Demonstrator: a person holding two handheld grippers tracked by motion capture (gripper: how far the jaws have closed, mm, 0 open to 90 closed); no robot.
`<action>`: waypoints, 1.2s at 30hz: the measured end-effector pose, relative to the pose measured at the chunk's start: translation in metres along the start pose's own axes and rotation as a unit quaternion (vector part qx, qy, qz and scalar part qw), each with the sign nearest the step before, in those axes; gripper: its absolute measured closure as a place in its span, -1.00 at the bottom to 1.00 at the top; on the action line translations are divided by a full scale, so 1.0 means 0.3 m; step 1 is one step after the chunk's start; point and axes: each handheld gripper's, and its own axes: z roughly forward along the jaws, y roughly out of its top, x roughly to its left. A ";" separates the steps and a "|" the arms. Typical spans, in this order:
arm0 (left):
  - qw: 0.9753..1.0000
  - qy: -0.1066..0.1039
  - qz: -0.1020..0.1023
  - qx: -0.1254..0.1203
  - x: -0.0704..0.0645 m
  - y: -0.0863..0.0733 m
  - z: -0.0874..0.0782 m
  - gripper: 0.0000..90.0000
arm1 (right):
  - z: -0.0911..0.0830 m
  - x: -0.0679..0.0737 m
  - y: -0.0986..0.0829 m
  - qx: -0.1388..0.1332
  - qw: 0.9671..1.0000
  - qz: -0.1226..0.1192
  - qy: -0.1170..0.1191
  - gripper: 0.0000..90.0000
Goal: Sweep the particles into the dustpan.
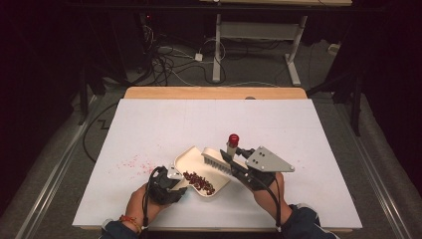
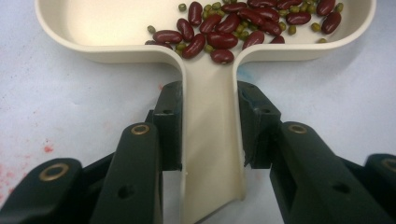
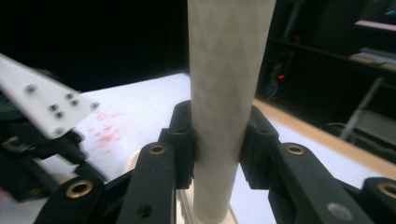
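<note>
- My left gripper (image 2: 209, 135) is clamped on the cream handle of the dustpan (image 2: 210, 154), one black jaw pressed against each side of it, as the left gripper view shows from close in.
- In the high view that left gripper (image 1: 171, 180) sits near the front edge of the white worktop (image 1: 164, 124), a little left of centre, with my hand (image 1: 144, 201) behind it.
- My right gripper (image 3: 217, 144) is closed on the pale handle of the brush (image 3: 226, 84), which rises upright between the jaws in the right gripper view.
- From above, the right gripper (image 1: 239, 167) holds the brush (image 1: 216, 162) with its bristles over the far right rim of the dustpan (image 1: 191, 159); the handle ends in a red cap (image 1: 233, 139).
- Dark red beans (image 2: 219, 32) mixed with small green beans (image 2: 184, 45) lie heaped in the dustpan's tray next to where the handle joins it.
- In the high view the beans (image 1: 199, 181) lie in the near part of the pan.
- A scatter of reddish specks (image 1: 133, 163) marks the worktop to the left of the dustpan, toward the left edge.
</note>
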 end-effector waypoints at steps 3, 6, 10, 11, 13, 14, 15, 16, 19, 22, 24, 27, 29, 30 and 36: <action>1.000 -0.006 -0.003 0.004 0.007 -0.004 -0.010 0.41 | -0.009 -0.029 0.005 0.003 1.000 -0.013 -0.018 0.56; 1.000 -0.003 0.001 0.007 0.005 -0.006 -0.012 0.41 | -0.009 -0.056 -0.008 0.012 0.999 -0.011 -0.030 0.56; 1.000 0.003 0.007 0.011 0.001 -0.004 -0.017 0.41 | 0.008 -0.074 -0.045 0.036 0.998 -0.017 -0.045 0.56; 1.000 0.004 0.007 0.010 0.002 -0.005 -0.017 0.41 | 0.012 -0.075 -0.051 0.040 0.998 -0.017 -0.046 0.56; 1.000 0.006 0.007 0.012 0.006 -0.007 -0.016 0.41 | 0.024 -0.072 -0.067 0.050 0.998 -0.016 -0.045 0.56; 1.000 0.006 0.006 0.013 0.009 -0.007 -0.014 0.41 | 0.029 -0.068 -0.071 0.049 0.998 -0.014 -0.039 0.56; 1.000 0.006 0.006 0.013 0.010 -0.008 -0.013 0.41 | 0.033 -0.060 -0.071 0.048 0.998 -0.012 -0.034 0.56; 1.000 0.006 0.006 0.013 0.010 -0.008 -0.012 0.41 | 0.035 -0.050 -0.068 0.051 0.998 -0.012 -0.030 0.55; 1.000 0.006 0.005 0.013 0.011 -0.008 -0.010 0.41 | 0.035 -0.010 -0.059 0.053 0.999 0.000 -0.001 0.55; 1.000 0.004 0.003 0.013 0.012 -0.009 -0.010 0.41 | 0.027 0.017 -0.043 0.041 0.999 0.007 0.025 0.56; 1.000 0.003 0.003 0.013 0.013 -0.010 -0.010 0.41 | 0.017 0.032 -0.031 0.035 0.999 -0.003 0.026 0.56; 1.000 0.003 0.003 0.011 0.014 -0.011 -0.012 0.41 | 0.001 0.028 -0.017 0.025 0.999 -0.010 0.018 0.56; 1.000 0.002 0.003 0.011 0.017 -0.011 -0.012 0.41 | -0.010 0.006 -0.006 0.017 1.000 -0.003 0.013 0.56; 1.000 0.002 0.002 0.011 0.018 -0.012 -0.012 0.41 | -0.014 -0.003 -0.004 0.015 1.000 -0.002 0.009 0.56; 1.000 -0.002 -0.009 0.008 0.035 -0.017 -0.009 0.41 | -0.017 -0.036 -0.010 0.014 1.000 0.000 -0.006 0.56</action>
